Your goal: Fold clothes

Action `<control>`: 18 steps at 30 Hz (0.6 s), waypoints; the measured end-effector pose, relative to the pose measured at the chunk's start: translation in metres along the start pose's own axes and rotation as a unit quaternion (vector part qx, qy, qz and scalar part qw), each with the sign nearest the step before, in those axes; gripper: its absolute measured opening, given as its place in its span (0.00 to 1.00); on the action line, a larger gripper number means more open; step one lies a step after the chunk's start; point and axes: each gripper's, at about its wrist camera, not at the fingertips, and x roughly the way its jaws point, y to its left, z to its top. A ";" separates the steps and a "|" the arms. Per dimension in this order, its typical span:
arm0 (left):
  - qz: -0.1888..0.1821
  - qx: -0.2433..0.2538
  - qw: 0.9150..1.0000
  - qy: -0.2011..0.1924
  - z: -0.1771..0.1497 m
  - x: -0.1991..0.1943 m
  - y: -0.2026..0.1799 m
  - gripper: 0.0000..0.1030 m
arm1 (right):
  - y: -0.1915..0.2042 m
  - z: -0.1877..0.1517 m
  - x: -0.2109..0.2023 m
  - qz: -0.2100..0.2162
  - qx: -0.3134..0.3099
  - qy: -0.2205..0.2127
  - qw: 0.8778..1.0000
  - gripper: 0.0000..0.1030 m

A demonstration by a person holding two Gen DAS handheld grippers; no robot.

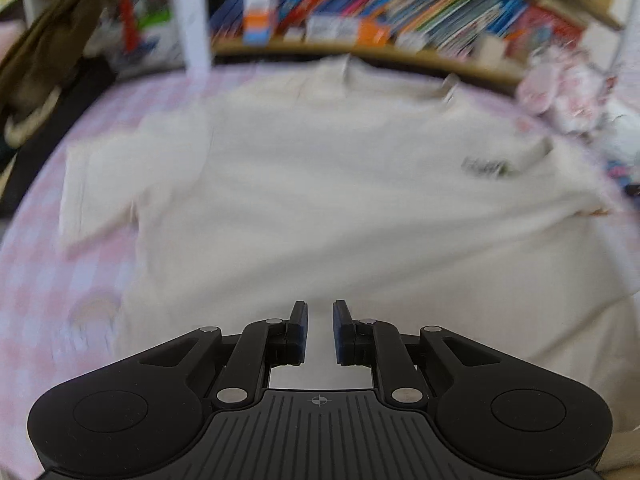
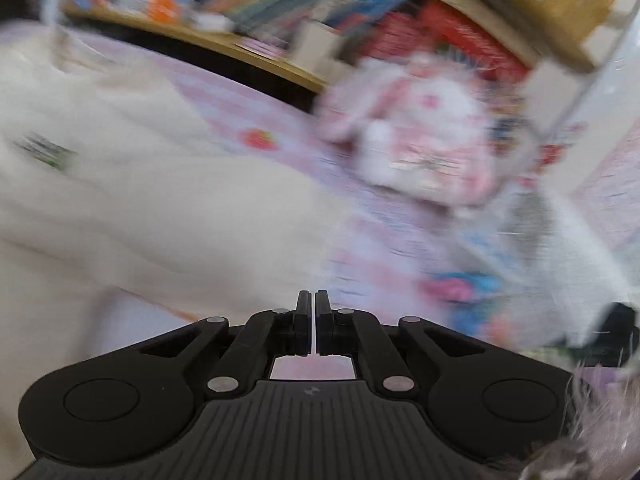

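With the left gripper point(image 1: 320, 330) parted and empty over the spread cream T-shirt point(image 1: 340, 184) and the right gripper point(image 2: 313, 326) clenched on nothing, a careless pinch could bunch the fabric.

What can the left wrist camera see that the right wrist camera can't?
Only the left view shows the cream shirt's short sleeve spread on the pink checked cloth, and the left claw, open. Only the right view shows the pink plush toy up close and the right claw, shut. Both show the shirt and the bookshelf.
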 end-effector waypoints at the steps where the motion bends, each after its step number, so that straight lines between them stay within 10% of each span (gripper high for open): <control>1: -0.012 0.008 1.000 -0.010 0.007 -0.004 0.002 0.15 | -0.008 -0.001 -0.002 0.014 0.022 0.008 1.000 0.04; 7: -0.009 0.073 0.996 -0.043 0.080 0.033 0.026 0.21 | 0.022 0.010 -0.032 0.103 0.036 -0.020 0.994 0.25; 11: 0.003 0.142 0.989 -0.051 0.134 0.095 0.035 0.54 | 0.063 0.038 -0.025 0.156 0.032 -0.015 0.987 0.27; 18: -0.042 0.225 0.972 -0.054 0.189 0.164 0.040 0.60 | 0.103 0.035 -0.032 0.129 0.050 0.027 0.990 0.29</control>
